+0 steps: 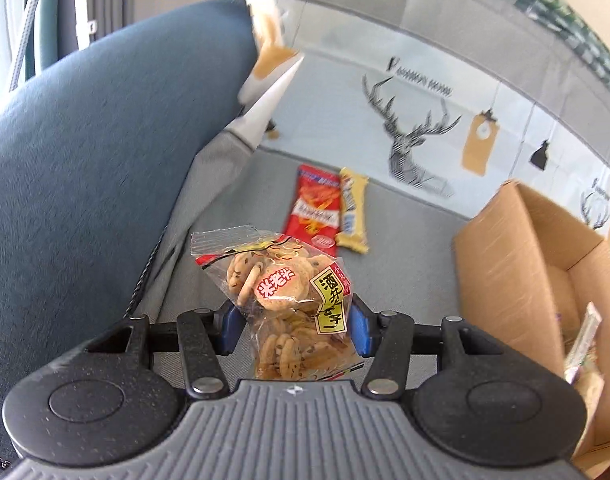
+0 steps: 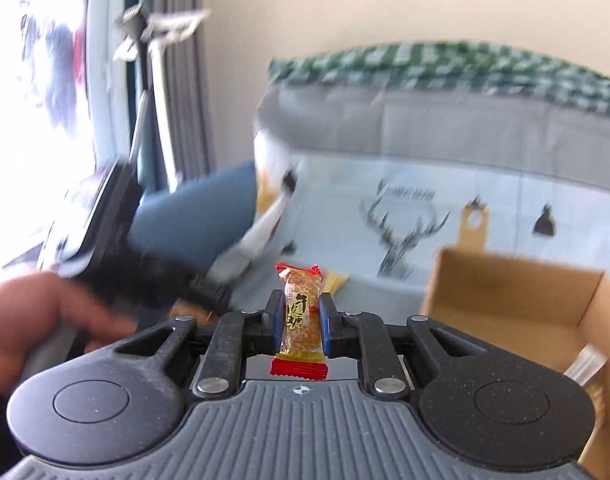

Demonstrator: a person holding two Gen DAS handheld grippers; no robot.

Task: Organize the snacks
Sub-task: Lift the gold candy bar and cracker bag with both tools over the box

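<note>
- Two grippers are in my hands, and each carries one snack.
- My left gripper is closed on a clear bag of small round crackers; the blue pads press its sides, and the bag stands up between them, its sealed top tilted to the left.
- Ahead of the left gripper, on the grey cover, lie a red snack packet and a yellow bar, side by side and touching.
- To the right of the left gripper stands an open cardboard box with some wrapped items inside at its near end; I cannot tell what they are.
- To its left is a blue cushion.
- My right gripper is pinched narrow on a wrapped candy with red ends, held upright.
- The same box sits ahead and to the right of the right gripper.
- My left hand shows at the left edge of the right wrist view, blurred.
</note>
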